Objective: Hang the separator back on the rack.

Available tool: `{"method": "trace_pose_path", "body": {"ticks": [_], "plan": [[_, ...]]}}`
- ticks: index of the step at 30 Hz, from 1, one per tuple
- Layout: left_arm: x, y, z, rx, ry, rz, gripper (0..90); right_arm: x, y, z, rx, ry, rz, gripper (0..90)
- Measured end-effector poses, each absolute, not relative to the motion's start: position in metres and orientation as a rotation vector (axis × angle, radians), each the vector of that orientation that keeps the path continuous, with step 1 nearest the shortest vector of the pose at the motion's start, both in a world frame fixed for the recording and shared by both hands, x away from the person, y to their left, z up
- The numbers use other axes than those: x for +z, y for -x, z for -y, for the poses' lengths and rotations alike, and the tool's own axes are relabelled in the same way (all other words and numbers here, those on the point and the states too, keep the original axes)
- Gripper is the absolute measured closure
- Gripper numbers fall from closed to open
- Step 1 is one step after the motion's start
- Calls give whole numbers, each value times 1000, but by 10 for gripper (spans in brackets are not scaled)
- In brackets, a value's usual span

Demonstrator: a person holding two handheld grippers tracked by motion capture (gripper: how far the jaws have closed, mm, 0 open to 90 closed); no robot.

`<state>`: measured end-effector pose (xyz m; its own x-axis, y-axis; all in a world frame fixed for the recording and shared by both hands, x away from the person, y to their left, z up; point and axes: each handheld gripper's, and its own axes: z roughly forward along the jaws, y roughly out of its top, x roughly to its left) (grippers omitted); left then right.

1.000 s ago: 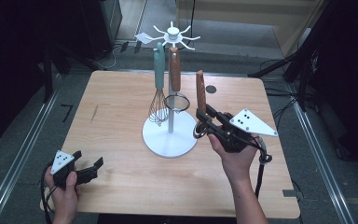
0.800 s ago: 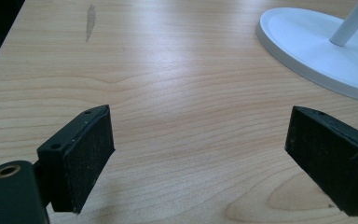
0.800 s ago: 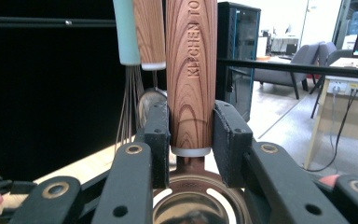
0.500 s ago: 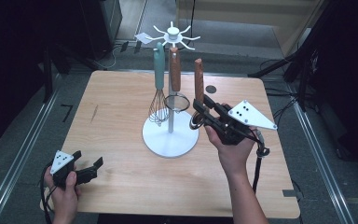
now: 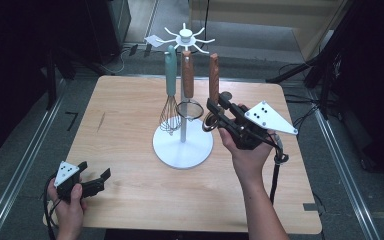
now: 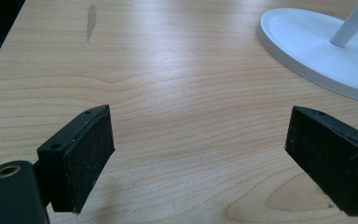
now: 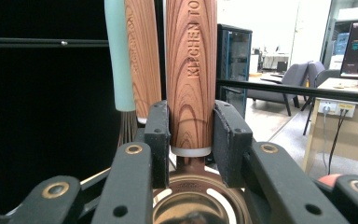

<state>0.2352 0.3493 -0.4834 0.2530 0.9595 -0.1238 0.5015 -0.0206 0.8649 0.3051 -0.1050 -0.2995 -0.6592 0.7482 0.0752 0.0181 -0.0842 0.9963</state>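
Up beside the white utensil stand [image 5: 182, 147]: right gripper [image 5: 219, 116] clamped on the lower end of a wooden-handled utensil [image 5: 213, 75], pads [image 7: 158, 140] pressing both sides of the handle just above its white collar, handle upright, metal bowl at the bottom, just right of a wooden-handled strainer [image 5: 187, 82] and a teal-handled whisk [image 5: 170, 90] hanging from the stand. Down at the near left corner of the wooden table [image 5: 125, 115]: left gripper [image 5: 97, 180] low over bare wood, jaws wide apart, holding nothing.

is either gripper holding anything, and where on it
Right gripper clamps the copper-coloured utensil's wooden handle at its lower end. Left gripper is open, holding nothing.
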Motion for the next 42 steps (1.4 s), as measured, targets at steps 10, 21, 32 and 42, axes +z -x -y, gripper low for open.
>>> {"method": "trace_pose_path", "body": {"ticks": [10,21,32,42], "plan": [[-483,-235,-349,659,-1655,-1369,82,-293,-313,98,1794,-835,-1670,712],[-484,-235,-350,658,-1654,-1367,82,-295,-321,91,1797,-853,-1686,712],[-483,-235,-349,657,-1656,-1367,82,-295,-320,88,1793,-840,-1714,670],[-484,-235,-348,668,-1655,-1365,82,-315,-310,100,1688,-891,-1721,368]]}}
